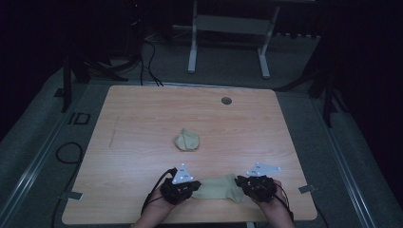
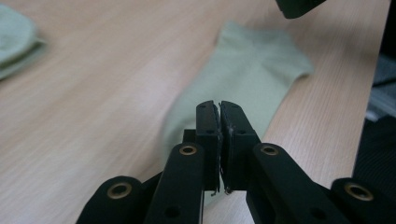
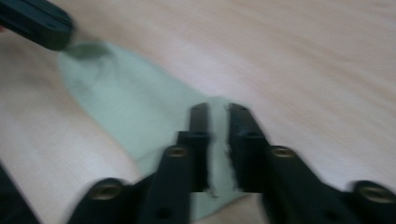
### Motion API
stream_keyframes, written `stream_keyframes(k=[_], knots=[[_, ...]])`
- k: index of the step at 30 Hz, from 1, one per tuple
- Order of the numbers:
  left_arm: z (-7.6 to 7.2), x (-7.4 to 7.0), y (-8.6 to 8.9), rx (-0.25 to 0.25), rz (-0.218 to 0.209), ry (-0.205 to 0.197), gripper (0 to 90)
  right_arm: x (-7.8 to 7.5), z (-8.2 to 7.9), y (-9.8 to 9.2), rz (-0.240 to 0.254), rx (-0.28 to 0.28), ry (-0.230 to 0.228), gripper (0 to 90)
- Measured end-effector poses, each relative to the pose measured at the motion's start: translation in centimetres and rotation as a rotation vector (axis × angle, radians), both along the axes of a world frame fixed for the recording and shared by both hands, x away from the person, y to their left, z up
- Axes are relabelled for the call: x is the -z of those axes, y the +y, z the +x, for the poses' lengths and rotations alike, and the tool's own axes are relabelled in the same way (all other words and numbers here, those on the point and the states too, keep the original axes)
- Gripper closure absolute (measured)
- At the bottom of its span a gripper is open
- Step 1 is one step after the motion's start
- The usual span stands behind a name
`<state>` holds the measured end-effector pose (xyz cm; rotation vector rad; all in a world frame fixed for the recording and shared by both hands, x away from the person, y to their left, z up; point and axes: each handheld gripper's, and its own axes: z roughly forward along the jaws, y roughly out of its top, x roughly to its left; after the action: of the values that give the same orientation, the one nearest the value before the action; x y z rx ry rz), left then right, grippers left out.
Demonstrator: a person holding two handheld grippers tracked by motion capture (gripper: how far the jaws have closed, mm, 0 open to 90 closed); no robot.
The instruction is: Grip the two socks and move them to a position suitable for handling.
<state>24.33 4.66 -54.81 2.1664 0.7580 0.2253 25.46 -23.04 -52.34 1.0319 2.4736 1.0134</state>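
A person is holding two grippers over a wooden table, w/ a pale green sock lying flat betw. them near the table's front edge. The left gripper is sitting at one end of the sock; in the left gripper view its jaws are pressing together w/ no real gap — the sock is spreading out just ahead of the tips and running under them, but whether cloth is pinched is hard to tell. The right gripper is resting at the opposite end; in the right gripper view, which is blurred, its jaws are standing slightly apart w/ green fabric showing in the slot — not clamped tight. Farther out from both grippers, toward the table's middle, a second sock of the same colour is lying bunched up, well apart from the flat one.
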Motion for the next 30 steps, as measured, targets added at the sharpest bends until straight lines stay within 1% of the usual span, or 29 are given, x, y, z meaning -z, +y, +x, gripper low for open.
stream_keyframes(k=[1,2,3,4,5,6,7,8,9,10,13,14,17,21,25,26,30], knots=[[0.1,0.3,-0.2,0.009,0.007,0.012,88.5,0.6,-0.1,0.4,-0.024,-0.011,0.003,82.6],[0.3,0.8,-0.4,0.011,0.021,0.022,88.5,1.0,-0.1,0.6,-0.037,-0.013,0.011,83.0],[0.5,1.2,-0.6,0.005,0.038,0.026,88.5,1.5,0.0,0.8,-0.043,-0.012,0.019,83.0],[0.7,1.5,-0.6,0.009,0.048,0.034,88.6,1.9,0.0,1.0,-0.047,-0.014,0.025,82.5],[0.8,1.8,-0.5,0.003,0.050,0.043,88.6,2.3,0.1,1.1,-0.060,-0.016,0.030,81.3],[0.9,2.0,-0.2,-0.002,0.030,0.053,89.4,2.6,0.3,1.3,-0.073,-0.013,0.033,81.0],[1.0,1.9,0.0,-0.005,0.027,0.059,89.5,3.0,0.4,1.3,-0.080,-0.016,0.042,80.6],[0.9,1.9,0.3,-0.010,0.036,0.052,89.5,3.1,0.5,1.3,-0.067,-0.021,0.040,80.4],[0.8,1.9,0.5,-0.014,0.045,0.045,89.6,3.2,0.5,1.2,-0.058,-0.025,0.046,79.1],[0.7,1.9,0.7,-0.015,0.045,0.045,89.5,3.2,0.5,1.3,-0.052,-0.034,0.053,78.1],[0.7,1.9,0.7,-0.015,0.045,0.045,89.5,3.2,0.4,1.4,-0.052,-0.043,0.052,78.0],[-0.1,2.0,1.8,-0.033,0.033,0.051,89.5,3.3,-0.1,1.7,-0.038,-0.058,0.043,78.4],[-0.8,2.0,2.1,-0.033,0.035,0.060,89.5,3.4,-0.7,2.4,-0.061,-0.075,0.021,78.5],[-1.7,2.0,2.2,-0.025,0.030,0.061,89.5,3.4,-1.1,2.4,-0.067,-0.090,0.016,78.5],[-1.3,2.1,1.9,-0.029,0.020,0.062,89.5,3.3,-1.1,2.1,-0.072,-0.101,0.014,78.3],[-1.1,2.1,1.7,-0.027,0.020,0.059,89.5,3.4,-1.1,1.9,-0.074,-0.100,0.009,78.2],[-0.6,2.1,1.3,-0.018,0.012,0.059,89.5,3.4,-0.8,1.3,-0.063,-0.085,0.016,78.4]])
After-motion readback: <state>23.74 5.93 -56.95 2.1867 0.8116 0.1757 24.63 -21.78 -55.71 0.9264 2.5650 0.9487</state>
